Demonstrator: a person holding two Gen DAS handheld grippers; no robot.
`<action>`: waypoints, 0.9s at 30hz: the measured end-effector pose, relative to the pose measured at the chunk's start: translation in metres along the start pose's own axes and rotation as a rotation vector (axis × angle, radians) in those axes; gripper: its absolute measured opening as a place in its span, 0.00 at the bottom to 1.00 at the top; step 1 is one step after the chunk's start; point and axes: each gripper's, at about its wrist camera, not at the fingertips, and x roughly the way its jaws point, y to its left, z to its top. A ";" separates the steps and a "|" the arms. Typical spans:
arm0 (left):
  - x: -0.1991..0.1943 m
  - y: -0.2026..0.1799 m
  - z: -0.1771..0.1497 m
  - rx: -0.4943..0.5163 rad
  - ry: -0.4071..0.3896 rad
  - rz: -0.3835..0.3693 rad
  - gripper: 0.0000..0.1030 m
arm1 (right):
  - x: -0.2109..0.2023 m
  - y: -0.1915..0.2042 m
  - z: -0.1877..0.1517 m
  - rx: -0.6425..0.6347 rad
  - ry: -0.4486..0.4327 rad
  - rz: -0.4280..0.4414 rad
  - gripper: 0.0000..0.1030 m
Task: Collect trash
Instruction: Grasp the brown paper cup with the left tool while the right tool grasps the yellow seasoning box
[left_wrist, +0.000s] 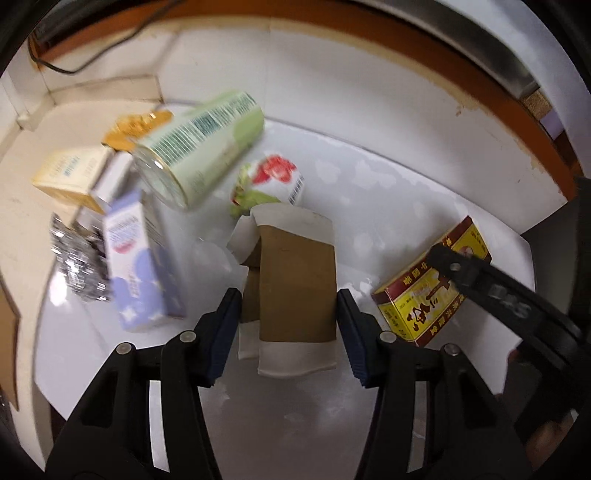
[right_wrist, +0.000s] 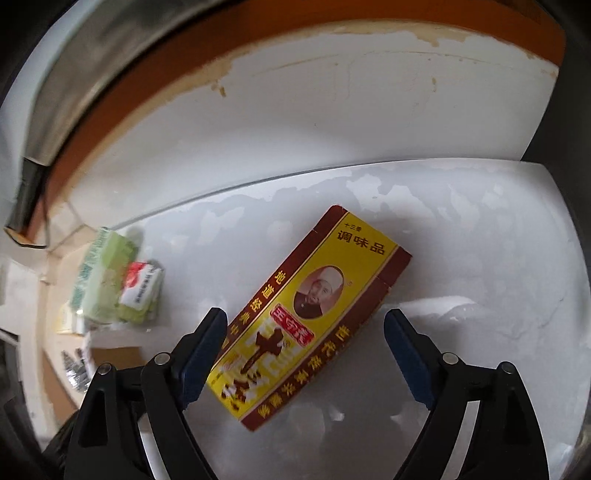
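Left tongs (left_wrist: 286, 325) pinch the flattened paper cup (left_wrist: 295, 280); right tongs (right_wrist: 306, 350), spread open, should straddle the seasoning box (right_wrist: 310, 314) beside it squarely.

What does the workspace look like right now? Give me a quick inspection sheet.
Surface: white tabletop, worn patches.
Job's things: flattened brown-and-white carton; yellow-and-red seasoning box; green can on its side; purple box; red-and-green wrapper; foil wrapper; cream box.
Clutter: nothing seen.
Grippers: left gripper straddles the carton, contact unclear; right gripper open over the seasoning box.
Cables: black cable at the far left edge.
Surroundings: orange-brown wall band.
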 end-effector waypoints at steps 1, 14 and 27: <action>-0.003 0.002 0.001 -0.002 -0.009 0.007 0.48 | 0.003 0.004 0.001 -0.008 0.004 -0.010 0.85; -0.081 0.046 0.013 -0.090 -0.153 0.026 0.48 | 0.024 0.029 0.004 -0.086 0.050 -0.109 0.76; -0.125 0.100 -0.024 -0.147 -0.203 0.018 0.47 | 0.013 0.021 -0.020 -0.051 0.093 -0.046 0.60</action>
